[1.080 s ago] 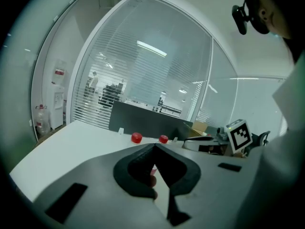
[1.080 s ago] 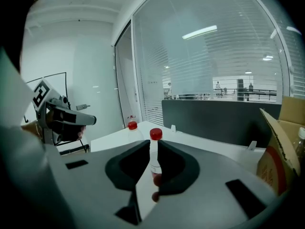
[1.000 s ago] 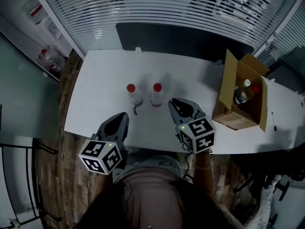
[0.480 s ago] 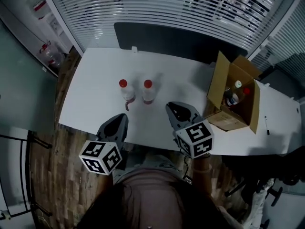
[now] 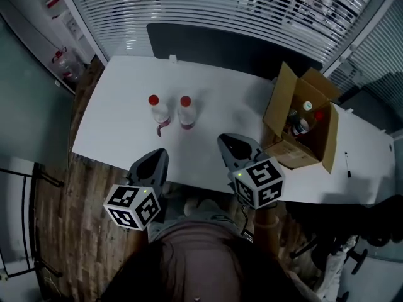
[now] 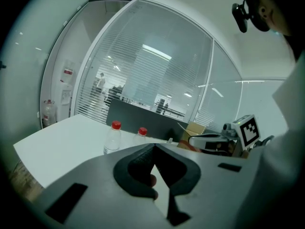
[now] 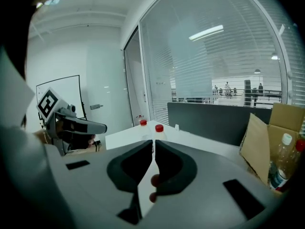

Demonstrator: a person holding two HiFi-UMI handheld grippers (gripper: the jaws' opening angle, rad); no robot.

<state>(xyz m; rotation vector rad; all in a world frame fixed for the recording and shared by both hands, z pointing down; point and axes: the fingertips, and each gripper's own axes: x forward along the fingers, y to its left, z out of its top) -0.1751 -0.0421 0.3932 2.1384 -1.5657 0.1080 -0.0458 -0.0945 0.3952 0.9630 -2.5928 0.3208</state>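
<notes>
Seen from above, a person holds a gripper in each hand at the near edge of a long white worktop (image 5: pixel 113 128). The left gripper (image 5: pixel 153 164) and the right gripper (image 5: pixel 234 150) hover side by side, pointing away from the person's body.

Each gripper's own view shows its dark fingers closed tip to tip with nothing between them, both the left pair (image 6: pixel 138 168) and the right pair (image 7: pixel 131 166).

Two clear plastic bottles with red caps stand upright near the middle of the worktop, close together: the left bottle (image 5: pixel 157 110) and the right bottle (image 5: pixel 186 112). They stand beyond the grippers and apart from them, and neither gripper touches one. From the left gripper view they appear just above the fingertips, slightly to the left. From the right gripper view they line up almost straight ahead of the fingers.

An open cardboard box (image 5: pixel 277 115) sits on the worktop to the right, just beyond the right gripper. Several more bottles stand inside it, among them a white-capped bottle (image 5: pixel 301 118).

As things lie, both red-capped bottles are on the worktop outside the box, unheld, and both grippers are empty.
</notes>
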